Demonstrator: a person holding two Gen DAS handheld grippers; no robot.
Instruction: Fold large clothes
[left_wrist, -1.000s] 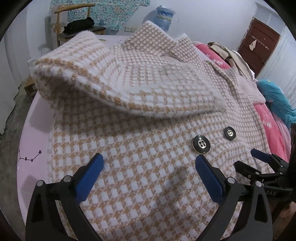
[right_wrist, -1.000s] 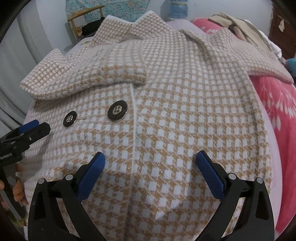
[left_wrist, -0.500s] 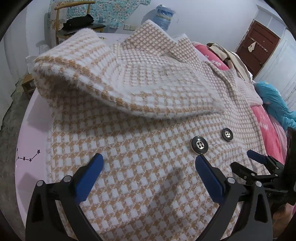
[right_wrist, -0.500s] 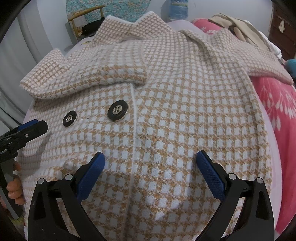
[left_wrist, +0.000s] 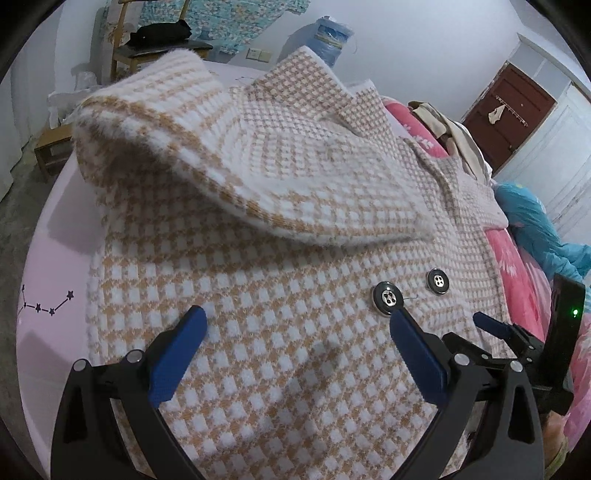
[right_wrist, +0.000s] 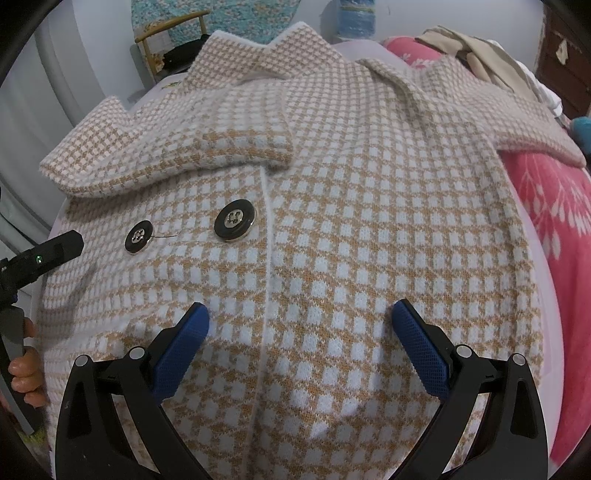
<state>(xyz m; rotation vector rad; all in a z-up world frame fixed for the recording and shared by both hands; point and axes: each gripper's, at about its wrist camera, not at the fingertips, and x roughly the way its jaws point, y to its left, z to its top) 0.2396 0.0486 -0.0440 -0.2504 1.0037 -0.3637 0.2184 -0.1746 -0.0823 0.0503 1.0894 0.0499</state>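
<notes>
A large tan-and-white checked knit coat (left_wrist: 280, 280) lies spread on a pink bed, collar at the far end; it also fills the right wrist view (right_wrist: 351, 236). One sleeve (left_wrist: 236, 158) is folded across its chest. Two black buttons (left_wrist: 387, 298) sit near the front edge, also seen from the right (right_wrist: 235, 220). My left gripper (left_wrist: 297, 339) is open and empty, just above the coat's lower part. My right gripper (right_wrist: 298, 332) is open and empty over the front seam; it also shows in the left wrist view (left_wrist: 495, 326).
The pink sheet (left_wrist: 48, 258) shows at the left bed edge. A pink floral quilt (right_wrist: 554, 206) lies to the right. Beige clothes (right_wrist: 480, 55) are piled at the back right. A chair (left_wrist: 155, 40), a water bottle (left_wrist: 330, 37) and a door (left_wrist: 506, 110) stand beyond.
Both grippers have stayed open over the coat. The left wrist view has tilted slightly; the left gripper has drawn back a little in the right wrist view. The coat has not moved.
</notes>
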